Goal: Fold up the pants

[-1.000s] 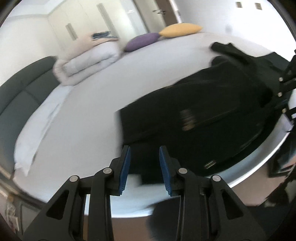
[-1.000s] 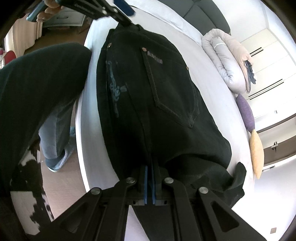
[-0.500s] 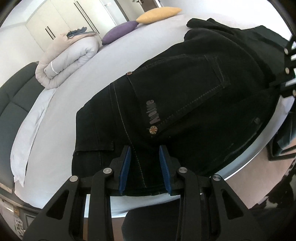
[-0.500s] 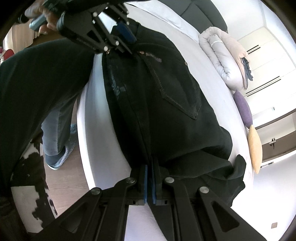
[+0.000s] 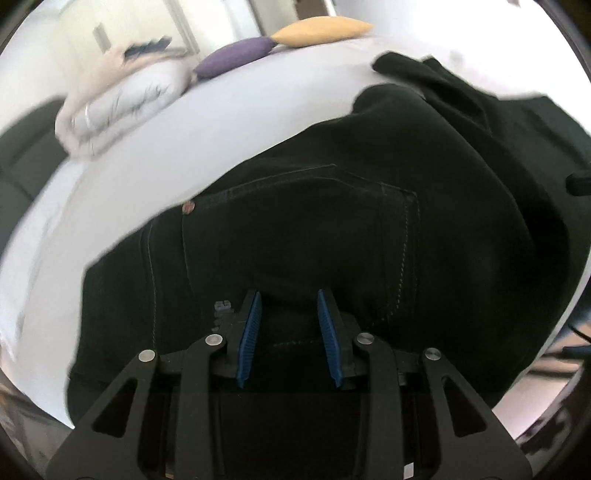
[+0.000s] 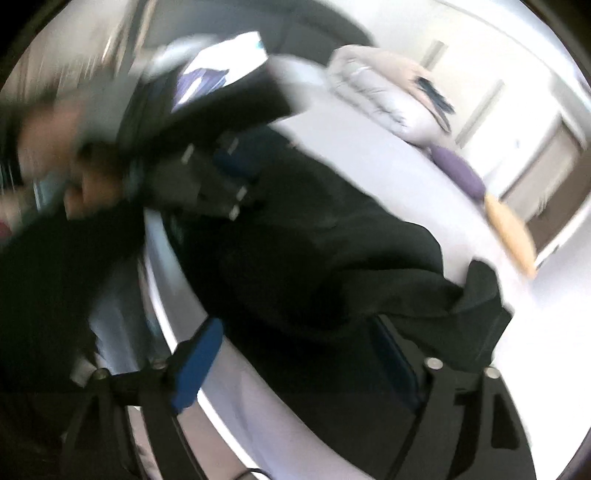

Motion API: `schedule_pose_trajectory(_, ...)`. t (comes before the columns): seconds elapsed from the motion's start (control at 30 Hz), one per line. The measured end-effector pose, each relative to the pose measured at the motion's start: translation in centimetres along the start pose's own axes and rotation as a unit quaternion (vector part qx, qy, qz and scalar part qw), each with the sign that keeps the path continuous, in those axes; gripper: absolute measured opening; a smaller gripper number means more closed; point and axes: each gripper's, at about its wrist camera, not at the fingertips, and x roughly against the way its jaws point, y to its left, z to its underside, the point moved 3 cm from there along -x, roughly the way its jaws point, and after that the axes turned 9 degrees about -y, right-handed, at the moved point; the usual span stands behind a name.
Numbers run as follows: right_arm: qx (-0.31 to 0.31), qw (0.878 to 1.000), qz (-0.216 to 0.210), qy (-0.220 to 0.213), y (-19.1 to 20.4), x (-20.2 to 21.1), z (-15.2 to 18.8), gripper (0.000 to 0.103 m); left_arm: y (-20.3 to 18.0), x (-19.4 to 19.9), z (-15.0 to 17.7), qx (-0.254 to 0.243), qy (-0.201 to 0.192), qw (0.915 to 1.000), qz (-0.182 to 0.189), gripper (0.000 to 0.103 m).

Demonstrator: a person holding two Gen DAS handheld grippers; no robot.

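1. Lying across the near edge of a white bed (image 5: pixel 258 110), the black pants (image 5: pixel 369 229) fill most of what we see from the left wrist: dark denim, back side up, with a stitched back pocket (image 5: pixel 295 229) outlined in pale thread and a small copper rivet (image 5: pixel 188 208) at its corner.
2. We see the far end of the pants bunched into loose folds toward the right, with one flap of cloth (image 5: pixel 402 66) lifted off the sheet.
3. Our left gripper (image 5: pixel 290 325) stands with its blue pads (image 5: pixel 249 336) partly apart over the waistband end; dark cloth lies between them, yet we cannot tell whether the pads press on it.
4. Our right gripper (image 6: pixel 295 365) has its jaws opening, wide apart, with the pants beneath and between them and no pad (image 6: pixel 195 365) pinching the fabric; this view is heavily blurred.
5. From the right wrist we also make out the other gripper and a hand (image 6: pixel 85 177) at the far end of the pants, smeared by motion.
6. Beyond the pants we see a rolled pale duvet (image 5: pixel 122 99), a purple cushion (image 5: pixel 236 55) and a yellow cushion (image 5: pixel 321 31) lined up along the far side of the bed.
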Motion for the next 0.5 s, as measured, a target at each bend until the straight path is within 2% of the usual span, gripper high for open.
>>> schedule_pose_trajectory(0.03, -0.036, 0.999, -0.009, -0.005, -1.5, 0.4, -0.3, 0.084, 0.4, -0.1, 0.1, 0.019, -0.001, 0.9998, 0.01, 0.03)
schedule_pose_trajectory(0.1, -0.143, 0.989, -0.015, -0.019, -7.0, 0.6, -0.9, 0.084, 0.6, -0.5, 0.1, 0.037, -0.002, 0.9991, 0.019, 0.03)
schedule_pose_trajectory(0.2, -0.321, 0.947, 0.007, -0.018, -17.2, -1.1, -0.6, 0.083, 0.3, -0.7, 0.2, 0.033, -0.001, 0.9993, 0.014, 0.03)
schedule_pose_trajectory(0.23, -0.369, 0.929, 0.031, -0.009, -20.7, -2.3, -0.3, 0.083, -0.3, -0.6, 0.5, 0.033, 0.0, 0.9994, 0.014, 0.03)
schedule_pose_trajectory(0.3, -0.385, 0.918, 0.094, 0.02, -24.6, -4.6, -0.4, 0.083, -0.4, -0.7, 0.5, 0.041, 0.0, 0.999, 0.018, 0.03)
schedule_pose_trajectory(0.4, -0.36, 0.924, 0.119, 0.059, -27.2, -9.0, -2.1, 0.082, -0.5, -1.1, 0.2, 0.048, -0.002, 0.9987, 0.017, 0.03)
schedule_pose_trajectory(0.43, -0.339, 0.927, 0.139, 0.077, -27.7, -10.5, -2.7, 0.082, -0.6, -1.2, 0.2, 0.05, -0.002, 0.9986, 0.015, 0.03)
schedule_pose_trajectory(0.5, -0.318, 0.924, 0.176, 0.119, -28.6, -13.7, -3.2, 0.082, -0.3, 0.0, 0.9, 0.054, -0.003, 0.9985, 0.012, 0.03)
